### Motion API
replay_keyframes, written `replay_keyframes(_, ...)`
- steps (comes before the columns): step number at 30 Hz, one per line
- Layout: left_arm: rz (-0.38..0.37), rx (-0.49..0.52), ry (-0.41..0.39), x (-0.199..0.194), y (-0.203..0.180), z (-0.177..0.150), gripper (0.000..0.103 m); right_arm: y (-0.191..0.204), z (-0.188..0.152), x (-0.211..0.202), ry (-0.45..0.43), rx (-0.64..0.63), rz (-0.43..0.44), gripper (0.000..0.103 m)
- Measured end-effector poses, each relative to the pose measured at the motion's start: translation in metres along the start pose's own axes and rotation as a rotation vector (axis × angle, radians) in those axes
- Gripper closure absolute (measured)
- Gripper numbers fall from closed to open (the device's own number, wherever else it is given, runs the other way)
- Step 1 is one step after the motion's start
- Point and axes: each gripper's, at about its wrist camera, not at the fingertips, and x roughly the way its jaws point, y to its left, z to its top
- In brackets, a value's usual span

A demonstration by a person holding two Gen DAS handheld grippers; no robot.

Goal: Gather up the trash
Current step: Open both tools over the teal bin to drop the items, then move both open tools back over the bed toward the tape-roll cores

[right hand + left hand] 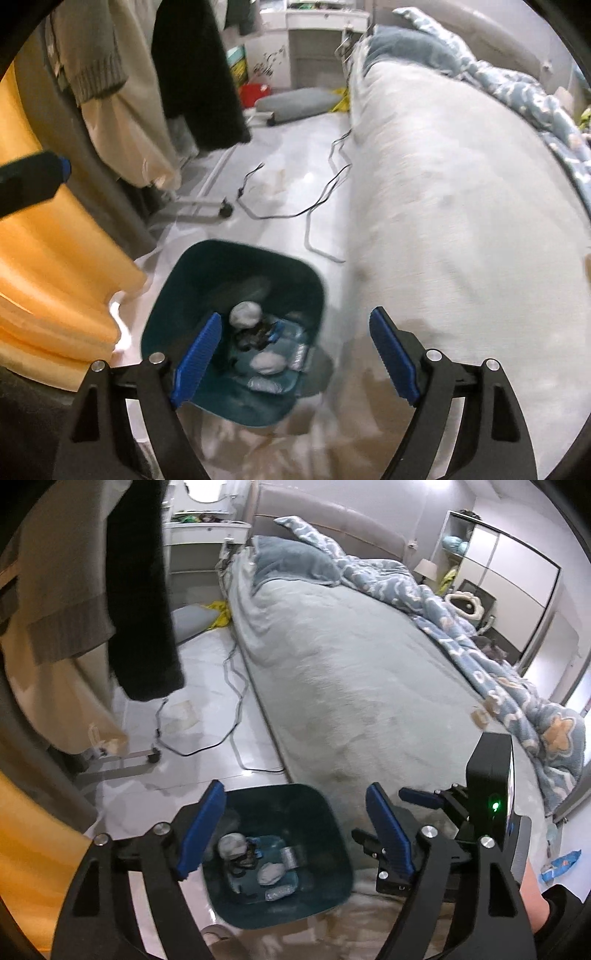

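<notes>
both grippers hang above the bin [280,849], which stands on the floor [207,657] just beside the bed [351,664]. the left gripper [295,834] is spread wide with nothing between its pads; the bin's mouth shows straight through the gap, below and a little ahead. the right gripper [295,358] is spread too and empty, with the bin [236,325] under its left finger and ahead, so it sits slightly toward the bed side of the bin. in the left view the right gripper [421,797] shows just to the right, over the bed's edge.

inside the bin lie crumpled paper balls [245,314], a dark tangled item and some clear wrappers [264,386], all on the bottom.

trash not yet collected, as far as can be seen: a blue wrapper [561,864] on the floor at the far right of the left view, past the bed's foot corner, its long axis slanting up to the right. it lies to the right of both grippers and well apart from the bin, so the right gripper looks the nearer one. reaching it would mean swinging away from the bin, then carrying it back.
</notes>
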Motion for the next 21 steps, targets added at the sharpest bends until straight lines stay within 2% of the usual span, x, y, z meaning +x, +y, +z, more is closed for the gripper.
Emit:
replay_keyframes(8,-0.017,0.055,-0.001,0.013,-0.052,0.006,0.020,-0.057,-0.006,-0.042,-0.079,0.078,-0.043,0.019)
replay_keyframes(21,-0.088,0.122,-0.009,0.036,-0.124,0.013,0.020,-0.140,-0.033,-0.085,-0.140,0.164,-0.148,0.018)
